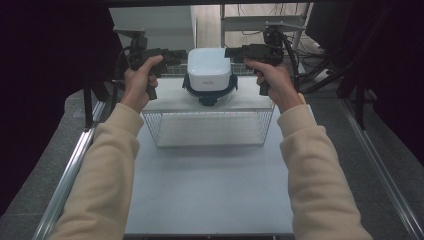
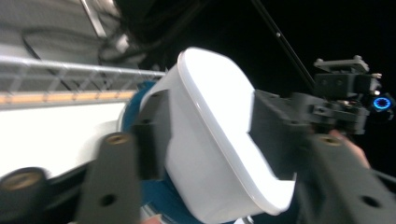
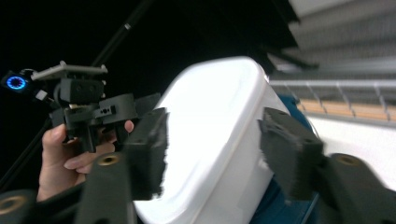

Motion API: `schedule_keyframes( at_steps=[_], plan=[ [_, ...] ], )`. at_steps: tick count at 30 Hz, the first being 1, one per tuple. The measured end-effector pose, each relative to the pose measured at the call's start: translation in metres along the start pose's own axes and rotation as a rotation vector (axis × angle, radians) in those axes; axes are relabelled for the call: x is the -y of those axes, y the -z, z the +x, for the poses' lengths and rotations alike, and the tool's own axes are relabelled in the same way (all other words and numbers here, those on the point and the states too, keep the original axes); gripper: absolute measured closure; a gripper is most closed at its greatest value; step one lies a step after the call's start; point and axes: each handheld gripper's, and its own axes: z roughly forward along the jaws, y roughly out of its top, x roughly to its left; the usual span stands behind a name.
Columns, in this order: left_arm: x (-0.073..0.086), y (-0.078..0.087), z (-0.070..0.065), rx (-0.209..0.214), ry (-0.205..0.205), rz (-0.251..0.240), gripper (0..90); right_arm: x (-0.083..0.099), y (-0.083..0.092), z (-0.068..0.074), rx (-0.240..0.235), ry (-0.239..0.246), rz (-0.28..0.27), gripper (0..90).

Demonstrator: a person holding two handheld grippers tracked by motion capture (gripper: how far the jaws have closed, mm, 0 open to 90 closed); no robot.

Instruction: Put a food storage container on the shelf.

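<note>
Table point(image 1: 210, 190) – pale, flat top, with a person's two cream sleeves coming in from the near edge. At its far end stands a wire rack point(image 1: 207, 131) with a white shelf board on top.

White box point(image 1: 209, 69) – a rounded-corner appliance with a glossy lid – sits on that shelf board, roughly centred, on a dark blue base point(image 1: 210, 95) that flares out under it. Upright in the high view; the tilt in both gripper views is the cameras' own.

Left gripper point(image 1: 175, 56) comes at the white box from its left side, held level in the left hand point(image 1: 141, 80). In the left gripper view the jaws straddle the box's body point(image 2: 219, 140), one on each flank. Fingers point(image 2: 152, 140) are apart; whether the pads press on the shell I cannot tell – motion blur there.

Right gripper point(image 1: 234, 52) mirrors it from the box's right side, in the right hand point(image 1: 272, 77). In the right gripper view the fingers point(image 3: 287, 149) stand spread either side of the box point(image 3: 219, 140); the right-hand pad shows a slim gap to the shell, and the left one overlaps its edge, contact unclear.

Each gripper view also catches the opposite gripper farther off, with a small blue ring light point(image 2: 382, 102) on it.
</note>
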Motion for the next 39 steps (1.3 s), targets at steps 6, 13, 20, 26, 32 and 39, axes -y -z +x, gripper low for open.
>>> schedule_keyframes(
  at_steps=[6,13,20,26,32,39],
  plan=[
    [0.024,0.027,-0.013,-0.043,-0.145,-0.012,30.0,0.016,0.033,0.015,0.001,0.162,-0.036,29.8],
    [0.061,0.057,-0.018,-0.059,-0.221,-0.014,24.2,0.045,0.066,0.022,0.059,0.285,-0.025,27.6],
    [0.112,0.079,-0.024,-0.095,-0.275,-0.003,24.0,0.09,0.093,0.012,0.128,0.383,0.001,27.5],
    [0.162,0.086,-0.016,-0.105,-0.294,0.038,24.0,0.144,0.108,-0.011,0.149,0.418,-0.006,27.4],
    [0.204,0.081,0.0,-0.153,-0.287,0.091,24.4,0.195,0.11,-0.037,0.146,0.403,0.009,27.4],
    [0.24,0.072,0.02,-0.201,-0.273,0.14,24.6,0.242,0.103,-0.06,0.186,0.394,0.066,27.5]
  ],
)
